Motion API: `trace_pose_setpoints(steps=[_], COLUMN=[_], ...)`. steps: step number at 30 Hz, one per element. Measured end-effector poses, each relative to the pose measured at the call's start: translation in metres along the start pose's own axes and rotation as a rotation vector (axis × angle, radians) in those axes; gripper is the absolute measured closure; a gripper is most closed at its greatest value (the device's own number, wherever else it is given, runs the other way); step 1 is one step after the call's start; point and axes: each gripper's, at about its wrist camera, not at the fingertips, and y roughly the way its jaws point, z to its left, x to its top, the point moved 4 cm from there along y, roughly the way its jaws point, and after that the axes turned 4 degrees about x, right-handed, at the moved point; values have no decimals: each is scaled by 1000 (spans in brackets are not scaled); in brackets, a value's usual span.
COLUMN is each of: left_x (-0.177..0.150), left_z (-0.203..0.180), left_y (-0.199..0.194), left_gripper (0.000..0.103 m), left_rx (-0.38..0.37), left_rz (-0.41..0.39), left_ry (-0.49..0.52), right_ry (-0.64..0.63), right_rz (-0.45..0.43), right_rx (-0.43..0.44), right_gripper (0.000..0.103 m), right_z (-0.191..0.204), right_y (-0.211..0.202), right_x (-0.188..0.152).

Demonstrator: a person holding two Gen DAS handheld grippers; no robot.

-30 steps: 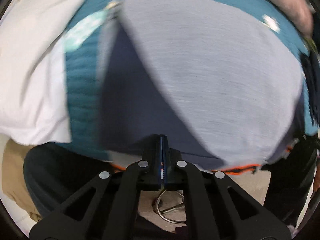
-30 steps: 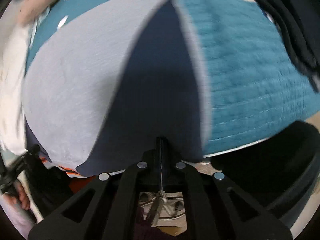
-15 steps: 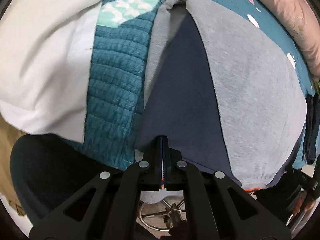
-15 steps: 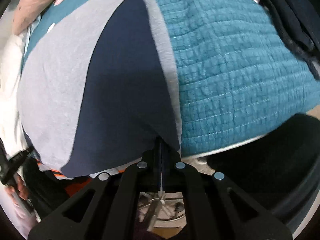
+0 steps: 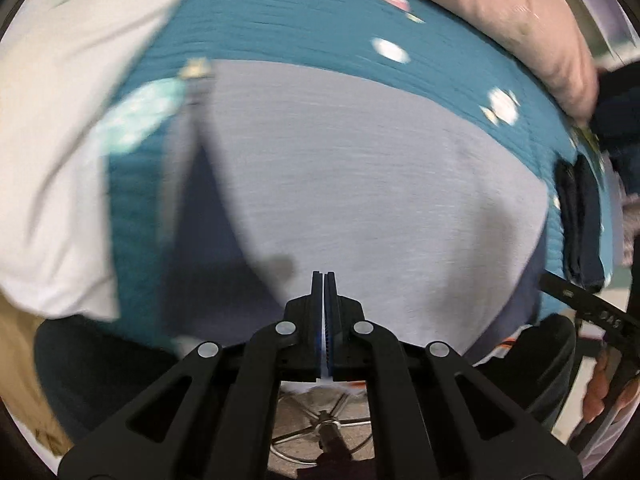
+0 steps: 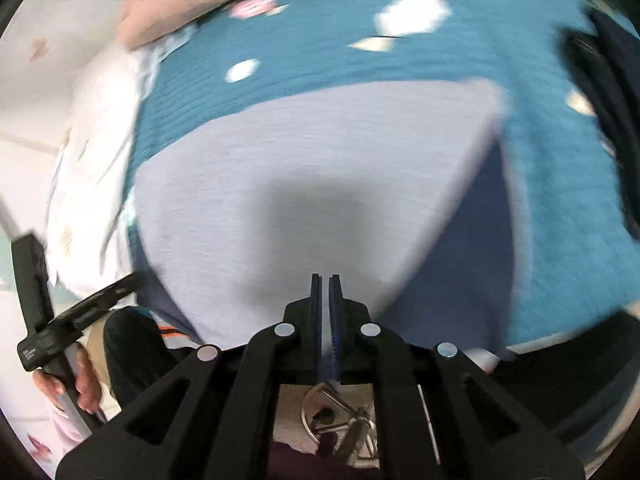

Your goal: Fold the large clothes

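Note:
A large garment, light grey point(image 5: 360, 184) with navy side panels point(image 5: 208, 248), lies spread on a teal quilted bedspread point(image 5: 304, 28). It also shows in the right wrist view point(image 6: 304, 168) with a navy panel point(image 6: 472, 248) at its right. My left gripper point(image 5: 324, 276) has its jaws together over the garment's near edge, with blue and white cloth pinched between them lower down. My right gripper point(image 6: 325, 278) also has its jaws nearly together over the near edge, with blue cloth between them. Both views are motion-blurred.
A white pillow or sheet point(image 5: 60, 128) lies at the left. A pink pillow point(image 5: 500, 12) lies at the back. Dark folded clothes point(image 5: 580, 220) sit at the right of the bed. A chair base point(image 5: 320, 428) shows below the bed edge.
Both grippers have swung inward, from the navy side panels to over the grey middle of the garment. The navy panels look narrower now, the grey area wider.

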Motion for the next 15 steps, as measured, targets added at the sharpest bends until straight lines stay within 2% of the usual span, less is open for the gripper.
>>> trace_pose_setpoints(steps=[2, 6, 8, 10, 11, 13, 15], left_x=[2, 7, 9, 8, 9, 10, 11], left_z=[-21, -28, -24, -18, -17, -5, 11], left_y=[17, 42, 56, 60, 60, 56, 52], left_gripper=[100, 100, 100, 101, 100, 100, 100], left_rx=[-22, -42, -34, -56, -51, 5, 29], left_rz=[40, 91, 96, 108, 106, 89, 84], left_ry=[26, 27, 17, -6, -12, -12, -26], right_ry=[-32, -27, -2, 18, 32, 47, 36], right_rz=[45, 104, 137, 137, 133, 126, 110], right_rx=[44, 83, 34, 65, 43, 48, -6], right_gripper=[99, 100, 103, 103, 103, 103, 103], right_z=[23, 32, 17, 4, -3, -15, -32], right_y=[24, 64, 79, 79, 75, 64, 51], right_x=[4, 10, 10, 9, 9, 6, 2])
